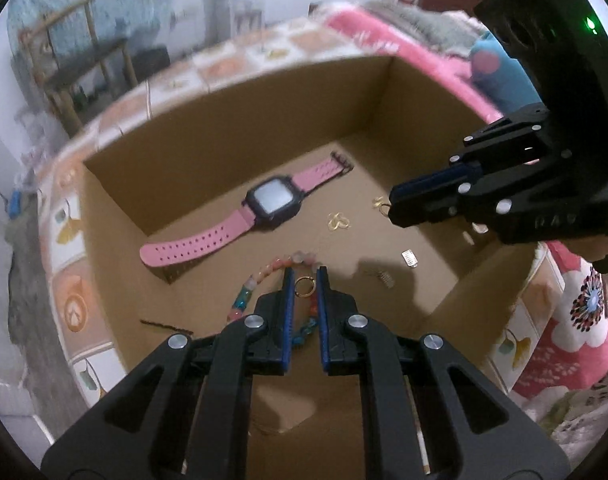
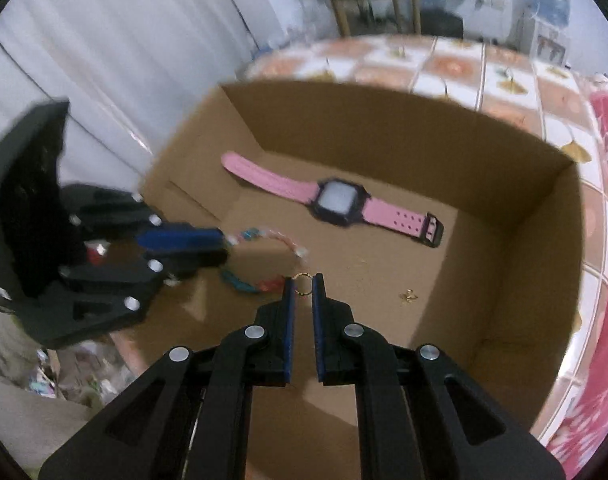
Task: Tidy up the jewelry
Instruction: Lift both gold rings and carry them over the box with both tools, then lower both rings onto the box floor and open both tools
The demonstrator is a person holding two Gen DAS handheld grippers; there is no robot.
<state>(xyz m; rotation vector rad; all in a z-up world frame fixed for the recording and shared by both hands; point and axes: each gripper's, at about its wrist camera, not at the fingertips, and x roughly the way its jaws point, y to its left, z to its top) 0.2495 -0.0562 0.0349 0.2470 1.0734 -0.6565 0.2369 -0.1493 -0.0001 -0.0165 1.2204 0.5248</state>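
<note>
Right gripper point(image 2: 303, 280) nearest: jaws nearly closed, pinching gold ring point(image 2: 302, 283) by its rim, low over floor of cardboard box point(image 2: 384, 92). Pink watch point(image 2: 338, 202) lies flat near far wall. Bead bracelet point(image 1: 264, 272) lies under left gripper point(image 1: 305, 276), whose jaws stand narrowly parted. Second gold ring point(image 1: 305, 286) shows in that gap (held or lying on floor, cannot tell). Gold earrings point(image 1: 338, 221) lie loose nearby. Likely step: set ring down. Advice: lower almost to floor, pick bare patch apart from bracelet, open jaws slowly so ring doesn't roll.
</note>
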